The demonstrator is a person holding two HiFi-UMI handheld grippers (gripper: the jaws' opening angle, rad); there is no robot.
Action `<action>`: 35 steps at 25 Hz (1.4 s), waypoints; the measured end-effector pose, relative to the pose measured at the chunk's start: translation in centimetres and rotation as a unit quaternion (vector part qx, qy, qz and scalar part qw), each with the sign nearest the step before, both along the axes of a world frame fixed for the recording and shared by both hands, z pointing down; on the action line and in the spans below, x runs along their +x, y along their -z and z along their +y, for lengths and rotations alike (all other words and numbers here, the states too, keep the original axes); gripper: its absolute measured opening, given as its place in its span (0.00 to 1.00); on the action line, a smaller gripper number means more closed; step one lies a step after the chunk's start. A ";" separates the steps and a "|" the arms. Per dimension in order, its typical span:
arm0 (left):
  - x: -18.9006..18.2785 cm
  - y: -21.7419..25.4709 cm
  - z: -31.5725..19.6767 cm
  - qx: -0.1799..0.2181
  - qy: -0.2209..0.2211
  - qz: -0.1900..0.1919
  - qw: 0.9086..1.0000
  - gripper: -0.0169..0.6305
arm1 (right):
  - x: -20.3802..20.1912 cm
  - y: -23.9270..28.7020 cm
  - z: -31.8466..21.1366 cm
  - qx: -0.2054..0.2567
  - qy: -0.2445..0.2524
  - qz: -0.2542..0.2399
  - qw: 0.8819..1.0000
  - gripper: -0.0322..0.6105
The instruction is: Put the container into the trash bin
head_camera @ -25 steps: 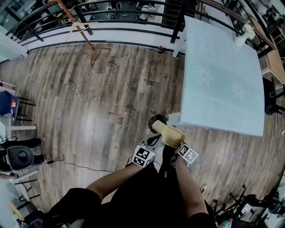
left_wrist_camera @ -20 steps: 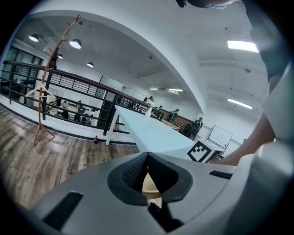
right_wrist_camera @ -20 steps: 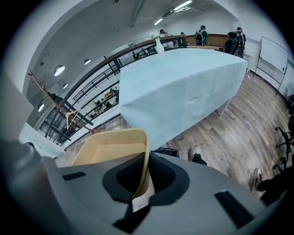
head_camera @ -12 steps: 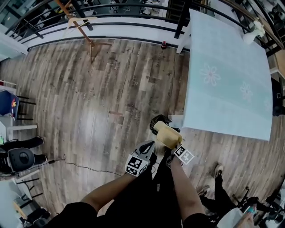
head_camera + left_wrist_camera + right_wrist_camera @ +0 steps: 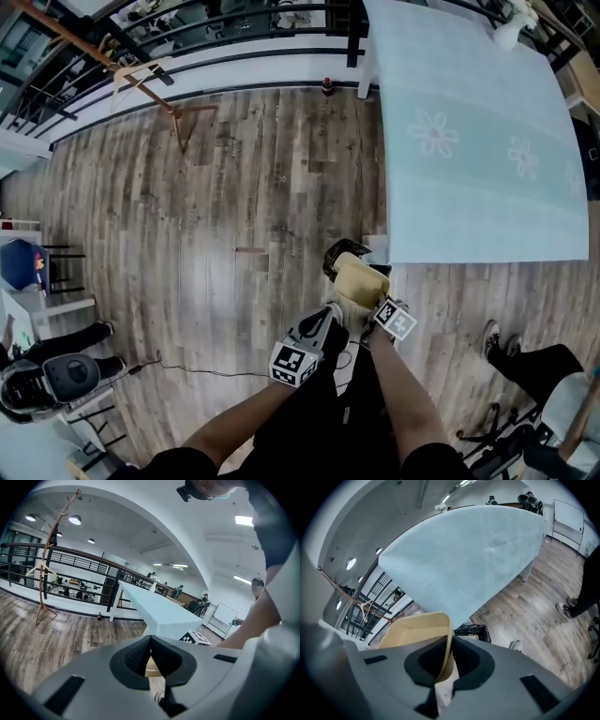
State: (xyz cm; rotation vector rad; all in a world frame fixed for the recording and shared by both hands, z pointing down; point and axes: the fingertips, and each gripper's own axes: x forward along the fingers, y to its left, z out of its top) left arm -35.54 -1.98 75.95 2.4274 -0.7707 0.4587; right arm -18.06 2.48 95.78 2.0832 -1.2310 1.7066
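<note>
Two tools are held low over the wood floor [image 5: 187, 216]. The left tool [image 5: 330, 317] has its jaws pressed together with nothing pinched in them. In the left gripper view a bit of tan shows just past its tips.

The right tool [image 5: 366, 309] points steeply down. Its jaws are pinching one thin side wall of the container [image 5: 361, 281]. In the right gripper view, the wall runs right between the two dark pads [image 5: 436, 660]. The container is a tan, open box, held up in the air by that one side. It is tilted, with its open side facing away from the person.

Just past the container is the bin [image 5: 337, 253]. It is small, with a black bag in it, and it stands on the floor. The container is right above it and partly hides it in the head view. The bin stands just beside the near corner of the bench [image 5: 469, 141]. The bench is long and has a pale blue cloth with flower shapes.

On the right, someone's shoe [image 5: 493, 337] is on the floor. Far off, a small red bottle [image 5: 326, 86] stands on the floor by a black rail [image 5: 234, 23]. A wooden coat stand [image 5: 150, 80] stands near the rail on the left.
</note>
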 end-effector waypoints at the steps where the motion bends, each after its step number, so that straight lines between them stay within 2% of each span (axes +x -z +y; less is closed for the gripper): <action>1: -0.2 -0.2 0.3 -0.003 0.000 0.001 1.000 0.05 | 0.1 -0.1 0.0 0.004 -0.004 -0.001 1.000 0.11; 3: -0.5 -0.4 0.9 -0.012 0.002 0.005 1.000 0.05 | 0.4 -0.4 -0.1 0.007 -0.005 0.000 1.000 0.13; 7: -1.2 -0.7 1.5 -0.025 0.010 0.014 1.000 0.05 | 0.7 -2.1 1.0 -0.024 0.013 -0.015 1.000 0.32; 10: -2.3 -0.5 2.0 -0.026 0.017 0.013 0.999 0.05 | 0.6 -1.8 2.6 -0.040 0.015 -0.022 0.999 0.32; 14: -3.5 1.4 2.7 -0.013 0.041 0.024 0.999 0.05 | 0.2 1.8 2.8 -0.028 0.073 0.007 0.997 0.32; 18: -4.6 3.5 2.5 0.016 0.056 0.029 0.998 0.05 | -1.9 6.6 1.8 0.019 0.114 0.028 0.993 0.32; 21: -4.5 4.9 3.6 0.033 0.051 0.026 0.998 0.05 | -3.0 10.0 2.2 0.061 0.120 0.037 0.990 0.32; 25: -3.7 7.4 4.4 0.034 0.052 0.027 0.998 0.05 | -2.6 15.9 2.3 0.124 0.112 0.058 0.984 0.28; 30: -1.6 11.0 7.6 0.056 -0.009 0.026 0.998 0.05 | -2.5 23.5 5.5 0.194 0.084 0.097 0.973 0.19; 35: 2.2 13.3 10.9 0.064 -0.042 0.037 0.996 0.05 | -1.5 28.7 9.3 0.227 0.083 0.130 0.962 0.15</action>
